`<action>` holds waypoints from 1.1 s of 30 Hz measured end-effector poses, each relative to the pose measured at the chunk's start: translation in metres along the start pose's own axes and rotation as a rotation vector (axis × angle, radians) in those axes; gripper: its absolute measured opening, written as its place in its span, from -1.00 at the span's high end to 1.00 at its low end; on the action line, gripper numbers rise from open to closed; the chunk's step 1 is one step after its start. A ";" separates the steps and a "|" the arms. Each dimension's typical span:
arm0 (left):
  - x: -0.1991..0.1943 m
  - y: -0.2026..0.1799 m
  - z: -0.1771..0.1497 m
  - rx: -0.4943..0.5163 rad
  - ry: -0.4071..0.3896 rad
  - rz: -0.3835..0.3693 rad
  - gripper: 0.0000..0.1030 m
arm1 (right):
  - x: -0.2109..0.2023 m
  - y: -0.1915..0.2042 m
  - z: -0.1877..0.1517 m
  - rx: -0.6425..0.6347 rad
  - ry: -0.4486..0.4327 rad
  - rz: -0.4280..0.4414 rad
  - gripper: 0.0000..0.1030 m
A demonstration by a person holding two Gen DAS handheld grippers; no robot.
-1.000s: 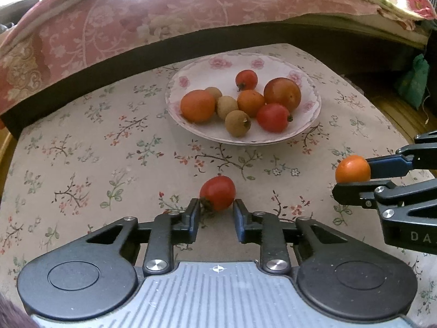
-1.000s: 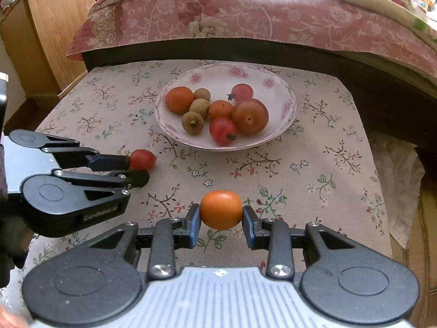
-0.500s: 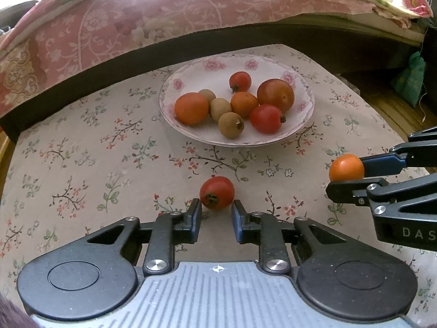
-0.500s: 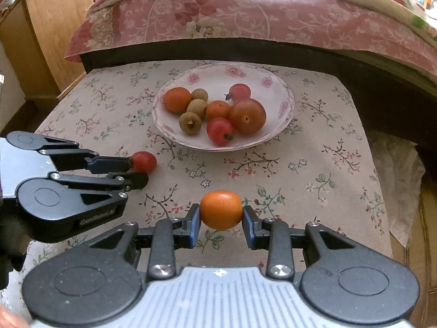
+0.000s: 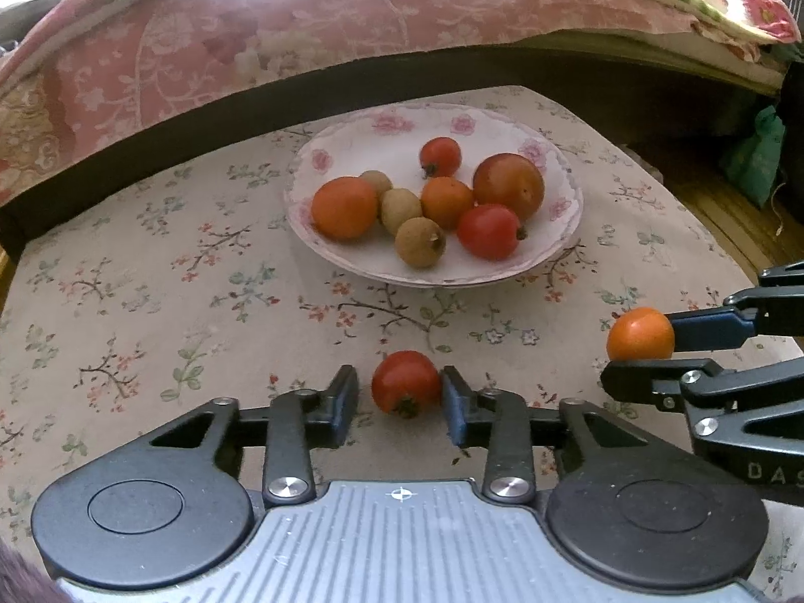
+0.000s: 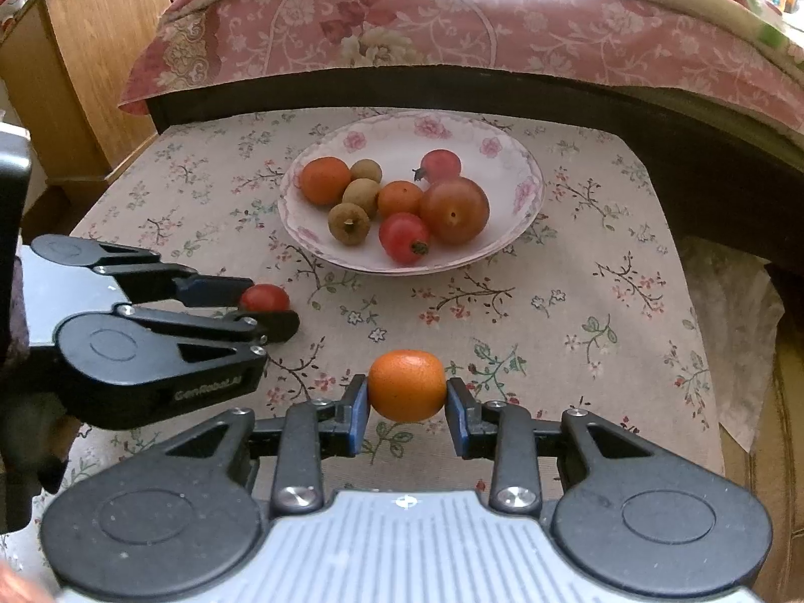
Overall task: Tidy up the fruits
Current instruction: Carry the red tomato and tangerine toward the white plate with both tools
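A red tomato lies on the flowered tablecloth between the fingers of my left gripper. The gripper is open: its right finger touches the tomato, and a gap shows at the left finger. My right gripper is shut on a small orange fruit and holds it just above the cloth, to the right of the left gripper. Beyond both stands a white flowered plate with several tomatoes, orange fruits and brown longans. From the left wrist view the orange fruit shows at the right, in the right gripper.
A bed with a pink flowered quilt runs behind the table. A wooden cabinet stands at the far left. A green bag and crumpled plastic lie off the table's right edge.
My left gripper has moved forward and its jaws have widened, so the red tomato now sits between its fingers instead of ahead of them. The right gripper still holds the orange fruit.
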State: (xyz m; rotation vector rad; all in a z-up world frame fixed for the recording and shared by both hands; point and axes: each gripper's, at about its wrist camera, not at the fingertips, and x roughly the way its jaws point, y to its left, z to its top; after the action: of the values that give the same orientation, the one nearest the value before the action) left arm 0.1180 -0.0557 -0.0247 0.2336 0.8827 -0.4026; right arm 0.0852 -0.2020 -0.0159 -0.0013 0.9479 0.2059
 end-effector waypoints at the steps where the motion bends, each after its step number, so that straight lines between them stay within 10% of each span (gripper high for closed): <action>1: 0.000 -0.002 0.000 0.005 0.000 -0.003 0.30 | 0.001 0.000 0.000 0.000 0.000 0.000 0.35; 33: -0.016 -0.001 0.046 0.020 -0.101 -0.008 0.31 | 0.000 -0.020 0.051 0.031 -0.103 -0.004 0.35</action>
State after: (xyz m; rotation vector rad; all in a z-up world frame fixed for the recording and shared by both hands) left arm 0.1408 -0.0694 0.0165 0.2266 0.7811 -0.4271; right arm 0.1298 -0.2171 0.0120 0.0357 0.8484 0.1861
